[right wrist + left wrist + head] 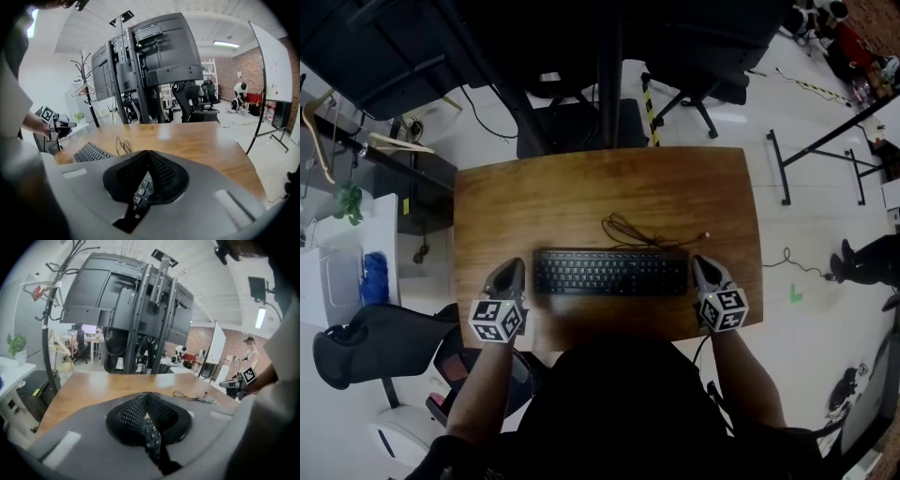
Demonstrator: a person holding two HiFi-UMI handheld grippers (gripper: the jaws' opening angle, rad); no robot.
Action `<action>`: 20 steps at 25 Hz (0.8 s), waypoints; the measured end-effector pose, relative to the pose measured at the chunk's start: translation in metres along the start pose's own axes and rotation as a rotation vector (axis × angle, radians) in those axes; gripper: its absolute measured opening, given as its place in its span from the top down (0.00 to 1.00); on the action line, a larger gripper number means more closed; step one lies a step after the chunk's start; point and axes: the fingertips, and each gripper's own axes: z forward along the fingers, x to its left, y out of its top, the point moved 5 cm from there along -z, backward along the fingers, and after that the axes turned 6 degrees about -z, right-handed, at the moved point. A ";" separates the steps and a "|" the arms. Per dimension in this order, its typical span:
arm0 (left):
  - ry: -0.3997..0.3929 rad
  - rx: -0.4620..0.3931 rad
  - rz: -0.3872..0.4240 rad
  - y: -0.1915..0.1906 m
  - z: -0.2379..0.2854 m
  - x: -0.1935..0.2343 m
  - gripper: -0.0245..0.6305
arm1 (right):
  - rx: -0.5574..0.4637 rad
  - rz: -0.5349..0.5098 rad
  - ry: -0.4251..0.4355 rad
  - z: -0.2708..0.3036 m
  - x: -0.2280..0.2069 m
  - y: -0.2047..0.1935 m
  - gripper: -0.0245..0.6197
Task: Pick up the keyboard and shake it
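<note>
Keyboard (611, 272), seemingly clamped, left tool (514, 267), right tool (699, 264)

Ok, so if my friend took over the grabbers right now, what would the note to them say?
The left gripper is shut on the left end of the keyboard; keys show between its jaws.
The right gripper is shut on the right end, the same way.
The keyboard lies across the wooden table, near the person, with its cable loose behind it.
Done: both ends gripped.
Left to do: lift it, which doesn't look started, then shake it. Watch the cable.
</note>
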 end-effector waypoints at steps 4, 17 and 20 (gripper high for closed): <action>-0.062 -0.154 0.102 0.055 -0.009 -0.036 0.96 | -0.171 -0.041 0.043 -0.012 0.022 0.060 0.96; -0.083 -0.317 0.212 0.082 -0.043 -0.091 0.96 | -0.352 -0.122 0.054 -0.042 0.059 0.107 0.96; -0.098 -0.321 0.239 0.086 -0.040 -0.099 0.96 | -0.335 -0.137 0.049 -0.042 0.059 0.101 0.96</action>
